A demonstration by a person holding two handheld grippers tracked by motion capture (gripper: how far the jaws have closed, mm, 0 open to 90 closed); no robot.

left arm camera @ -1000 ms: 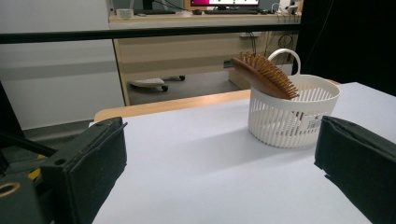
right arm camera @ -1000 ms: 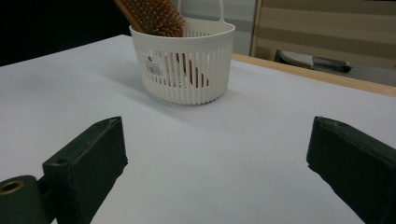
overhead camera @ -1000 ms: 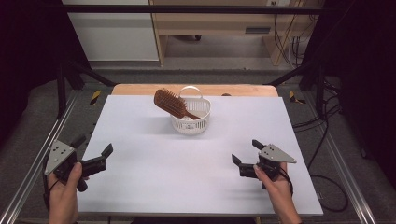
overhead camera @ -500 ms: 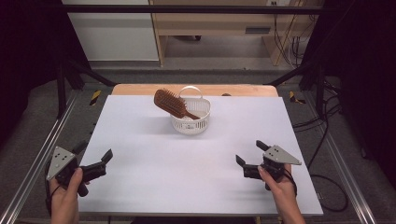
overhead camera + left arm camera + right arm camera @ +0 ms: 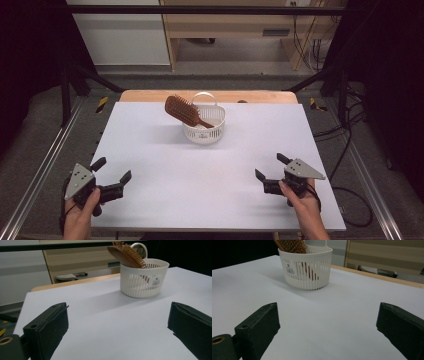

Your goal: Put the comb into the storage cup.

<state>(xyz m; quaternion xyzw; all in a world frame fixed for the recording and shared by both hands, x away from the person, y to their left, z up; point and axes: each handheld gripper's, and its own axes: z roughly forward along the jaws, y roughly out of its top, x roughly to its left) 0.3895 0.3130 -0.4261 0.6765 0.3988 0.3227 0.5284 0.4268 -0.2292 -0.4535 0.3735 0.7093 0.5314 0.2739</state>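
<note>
Resting in a white basket (image 5: 204,131) at the 12 o'clock end of the bench (image 5: 210,170), a wooden brush (image 5: 182,110) stands handle-down, its bristled head leaning out over the rim toward 10 o'clock. Basket is upright and has a loop handle on its far side. Left gripper (image 5: 112,176) sits at the 7 o'clock corner of the bench, held in the person's left hand (image 5: 80,217); jaws are spread wide and grasp nothing. Right gripper (image 5: 269,168) sits at 5 o'clock, held in the right hand (image 5: 305,210); jaws likewise released, nothing between them. Both grippers are well apart from the basket, and each gripper view has the basket and brush ahead across bare white surface.
</note>
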